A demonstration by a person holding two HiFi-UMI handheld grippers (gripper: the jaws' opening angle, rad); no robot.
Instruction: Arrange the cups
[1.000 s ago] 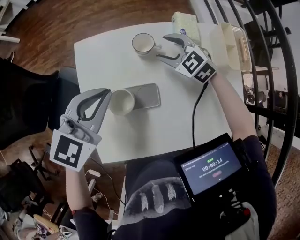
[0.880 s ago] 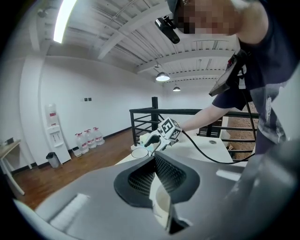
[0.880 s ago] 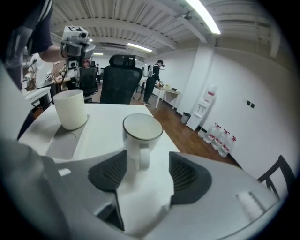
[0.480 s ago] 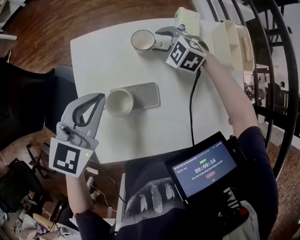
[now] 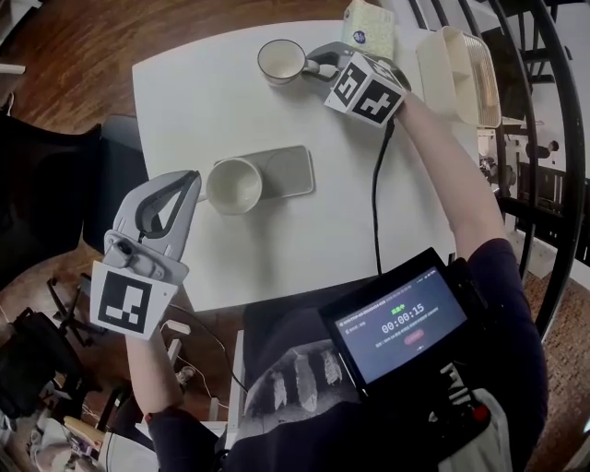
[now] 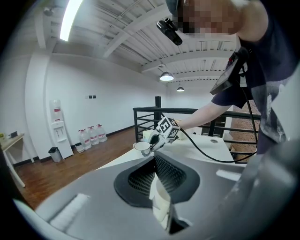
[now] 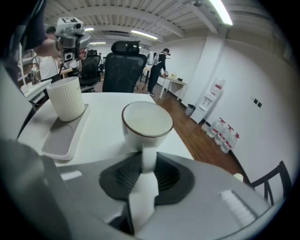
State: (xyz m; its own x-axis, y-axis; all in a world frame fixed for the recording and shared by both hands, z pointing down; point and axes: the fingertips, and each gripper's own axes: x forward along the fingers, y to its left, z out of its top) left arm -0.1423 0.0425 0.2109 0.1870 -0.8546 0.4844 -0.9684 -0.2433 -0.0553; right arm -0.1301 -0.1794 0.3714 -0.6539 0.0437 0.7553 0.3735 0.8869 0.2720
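we see bare table (image 5: pixel 198 101) open between the rimmed cup (image 5: pixel 280 61) at the far edge and the tray (image 5: pixel 288 171) bearing the ribbed cup (image 5: pixel 232 184). right of the rimmed cup, a tissue pack (image 5: pixel 369 28), a basket (image 5: pixel 452 74) and a trailing cable (image 5: pixel 374 203) crowd the way.

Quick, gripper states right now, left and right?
Left gripper: shut, empty.
Right gripper: jaws closing on the mug handle.

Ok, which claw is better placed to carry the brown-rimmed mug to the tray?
Right. The right claw is closing with the mug's handle between its jaws. The left claw is shut beside the ribbed cup on the tray, across the table from the mug.
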